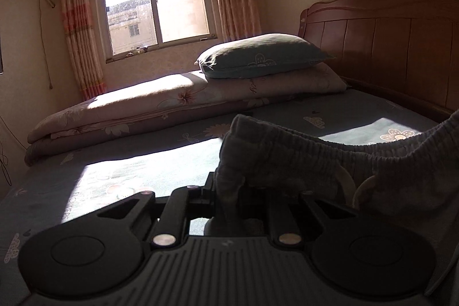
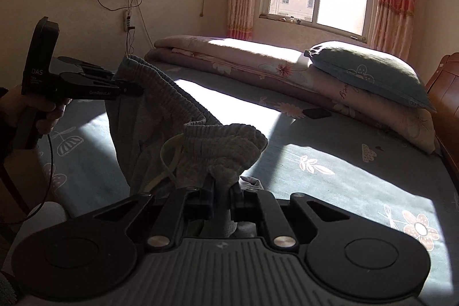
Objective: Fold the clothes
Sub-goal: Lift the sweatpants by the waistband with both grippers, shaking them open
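A pair of grey pants with a ribbed elastic waistband [image 2: 172, 116] hangs in the air above the bed, stretched between both grippers. My left gripper [image 1: 229, 188] is shut on one end of the waistband [image 1: 287, 145]. In the right wrist view the left gripper [image 2: 134, 89] shows at the left, held by a hand, clamped on the waistband's far end. My right gripper [image 2: 223, 191] is shut on the near end of the waistband. A pale drawstring [image 2: 169, 159] dangles beside it. The pant legs hang down, their ends hidden.
The bed has a teal flower-print sheet [image 2: 330, 162]. A folded pink quilt [image 2: 243, 53] and a teal pillow [image 2: 367, 73] lie along its far side. A wooden headboard [image 1: 387, 48] stands at the right. A small dark object [image 2: 317, 113] lies on the sheet.
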Tool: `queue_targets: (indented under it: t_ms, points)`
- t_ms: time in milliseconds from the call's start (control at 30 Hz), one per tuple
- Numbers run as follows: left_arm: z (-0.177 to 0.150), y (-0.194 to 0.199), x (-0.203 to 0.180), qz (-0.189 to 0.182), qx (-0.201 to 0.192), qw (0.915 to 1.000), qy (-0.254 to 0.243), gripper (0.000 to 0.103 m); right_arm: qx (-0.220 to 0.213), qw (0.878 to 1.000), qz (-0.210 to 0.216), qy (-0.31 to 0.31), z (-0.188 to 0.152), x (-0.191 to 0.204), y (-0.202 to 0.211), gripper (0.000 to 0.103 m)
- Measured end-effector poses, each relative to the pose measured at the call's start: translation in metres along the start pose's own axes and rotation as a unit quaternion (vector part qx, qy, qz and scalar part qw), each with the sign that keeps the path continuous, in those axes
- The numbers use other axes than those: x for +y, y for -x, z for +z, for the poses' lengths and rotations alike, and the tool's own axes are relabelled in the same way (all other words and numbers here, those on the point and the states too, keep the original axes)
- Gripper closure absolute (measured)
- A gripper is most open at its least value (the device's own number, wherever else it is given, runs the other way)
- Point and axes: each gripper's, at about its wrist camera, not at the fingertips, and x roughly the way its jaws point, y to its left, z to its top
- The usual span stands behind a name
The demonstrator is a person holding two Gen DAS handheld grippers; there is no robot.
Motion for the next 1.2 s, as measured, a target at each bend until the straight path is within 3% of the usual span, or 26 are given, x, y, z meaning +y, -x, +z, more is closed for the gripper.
queue_targets:
  t_ms: [267,533,667,833,1033,1167,1200]
  points:
    - [0.073,0.003,0.003,0.001,-0.056,0.9984,-0.010,0.091,-0.039,0.998,-0.042,0.023,0.041,-0.001,0.050,0.092]
    - [0.143,0.017,0.033,-0.016,-0.057,0.9981,-0.018,0.091,-0.040,0.993,-0.075,0.083,0.136,-0.005,0.091,0.092]
    - [0.173,0.032,0.057,0.007,-0.074,0.9972,0.002,0.089,-0.049,0.991,-0.095,0.077,0.183,-0.016,0.112,0.092]
    - [0.220,0.063,0.067,0.067,-0.148,0.9868,0.002,0.088,-0.108,0.982,-0.124,0.096,0.232,-0.008,0.143,0.092]
    - [0.299,0.089,0.065,0.131,-0.229,0.9643,0.017,0.089,-0.205,0.964,-0.126,0.110,0.279,0.016,0.190,0.092]
    - [0.326,0.088,0.060,0.130,-0.251,0.9592,0.016,0.089,-0.245,0.957,-0.125,0.095,0.307,0.015,0.213,0.092]
    - [0.323,0.080,0.056,0.122,-0.244,0.9619,0.012,0.089,-0.249,0.956,-0.124,0.089,0.310,0.013,0.216,0.092]
